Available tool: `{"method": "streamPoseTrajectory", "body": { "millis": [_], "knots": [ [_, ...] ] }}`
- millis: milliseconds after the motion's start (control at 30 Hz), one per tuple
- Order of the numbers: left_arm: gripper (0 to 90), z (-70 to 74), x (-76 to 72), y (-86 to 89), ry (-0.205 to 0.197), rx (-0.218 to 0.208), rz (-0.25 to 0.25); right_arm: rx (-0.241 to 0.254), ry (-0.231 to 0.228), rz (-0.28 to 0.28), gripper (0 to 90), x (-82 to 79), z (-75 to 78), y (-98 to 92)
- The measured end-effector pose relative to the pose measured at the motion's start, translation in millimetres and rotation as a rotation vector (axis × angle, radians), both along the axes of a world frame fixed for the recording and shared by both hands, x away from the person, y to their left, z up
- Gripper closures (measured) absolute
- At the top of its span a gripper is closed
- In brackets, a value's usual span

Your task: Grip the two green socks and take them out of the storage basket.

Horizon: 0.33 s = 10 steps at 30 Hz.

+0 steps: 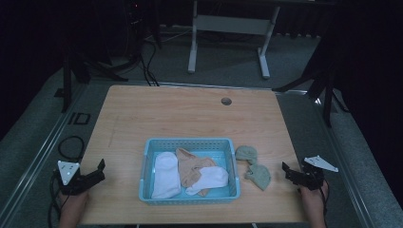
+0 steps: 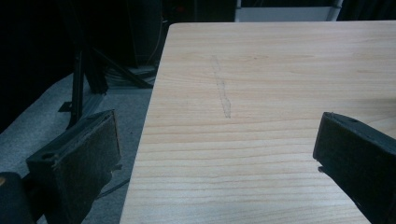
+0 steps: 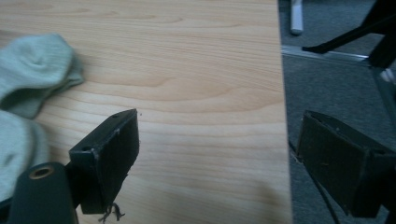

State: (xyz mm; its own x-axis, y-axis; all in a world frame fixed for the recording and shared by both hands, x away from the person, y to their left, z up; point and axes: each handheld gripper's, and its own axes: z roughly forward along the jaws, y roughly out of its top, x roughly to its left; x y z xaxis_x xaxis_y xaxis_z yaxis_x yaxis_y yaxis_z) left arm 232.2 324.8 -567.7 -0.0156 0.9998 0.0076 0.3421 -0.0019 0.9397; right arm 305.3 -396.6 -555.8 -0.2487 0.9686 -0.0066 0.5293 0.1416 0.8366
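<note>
A light blue basket (image 1: pixel 189 142) sits at the front middle of the wooden table (image 1: pixel 190 111). Inside it lie a white sock (image 1: pixel 166 175), a tan sock (image 1: pixel 191 166) and another white sock (image 1: pixel 212 178). Two pale green socks (image 1: pixel 246 153) (image 1: pixel 259 176) rest on the table just right of the basket; they also lie at the left of the right gripper view (image 3: pixel 39 70) (image 3: pixel 16 149). My left gripper (image 1: pixel 99 171) (image 2: pixel 219 133) is open over the table's front left edge, holding nothing. My right gripper (image 1: pixel 287 172) (image 3: pixel 219 135) is open at the right edge, beside the nearer green sock.
A round cable hole (image 1: pixel 226 101) is at the back of the tabletop. A faint streak (image 2: pixel 222 93) marks the wood ahead of the left gripper. Beyond the table stand a white desk frame (image 1: pixel 228 23) and dark stand legs (image 1: pixel 328 95); cables (image 1: pixel 147 61) trail on the floor.
</note>
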Motion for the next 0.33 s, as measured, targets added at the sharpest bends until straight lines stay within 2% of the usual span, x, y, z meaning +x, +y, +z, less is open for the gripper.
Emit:
{"method": "streamPoseTrajectory", "body": {
  "millis": [67, 333],
  "knots": [
    [0.4, 0.0, 0.1, 0.1, 0.001, -0.002, 0.0, 0.008, 0.007, -0.002, 13.1, 0.1, -0.3, -0.8],
    [0.4, 0.0, 0.0, 0.1, 0.0, -0.001, 0.0, -0.012, 0.021, -0.004, 13.5, 0.1, -3.1, 1.0]
  ]
}}
